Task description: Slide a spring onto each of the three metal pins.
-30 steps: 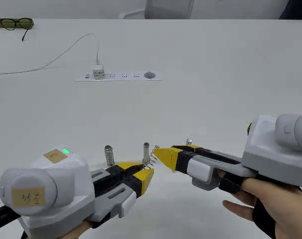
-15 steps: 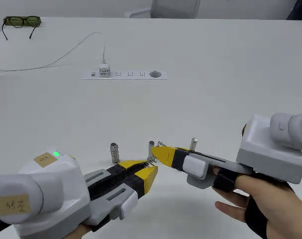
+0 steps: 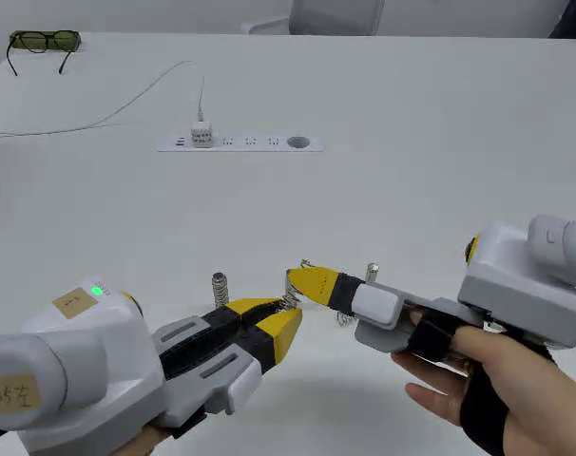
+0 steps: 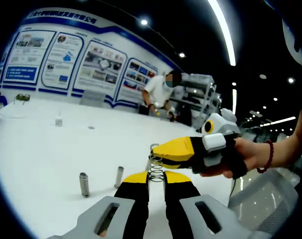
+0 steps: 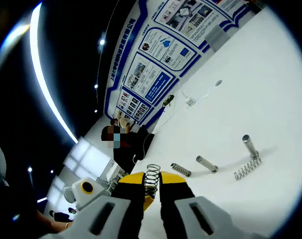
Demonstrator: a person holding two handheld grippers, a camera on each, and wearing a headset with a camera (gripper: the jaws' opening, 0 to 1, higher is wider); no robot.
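Observation:
Three metal pins stand on the white table. The left pin (image 3: 219,288) (image 4: 83,184) wears a spring. The middle pin (image 3: 288,276) (image 4: 119,177) is bare and sits just behind the jaw tips. A loose spring (image 3: 345,316) (image 5: 246,168) lies at the foot of the bare right pin (image 3: 371,274) (image 5: 248,144). My left gripper (image 3: 272,318) (image 4: 156,175) and right gripper (image 3: 295,279) (image 5: 151,180) meet tip to tip. Another spring (image 3: 290,300) (image 4: 155,167) (image 5: 151,177) stands between them, its lower end in the left jaws and its upper end in the right jaws.
A power strip (image 3: 239,143) with a plugged charger (image 3: 201,133) and its cable lies mid-table. Dark glasses (image 3: 43,40) rest at the far left corner, and a chair (image 3: 336,14) stands beyond the far edge. A person (image 4: 158,92) stands in the background.
Both grippers stay tip to tip on the spring. The right gripper's body has swung a little, uncovering the loose spring beside the right pin. The head camera has shifted slightly.

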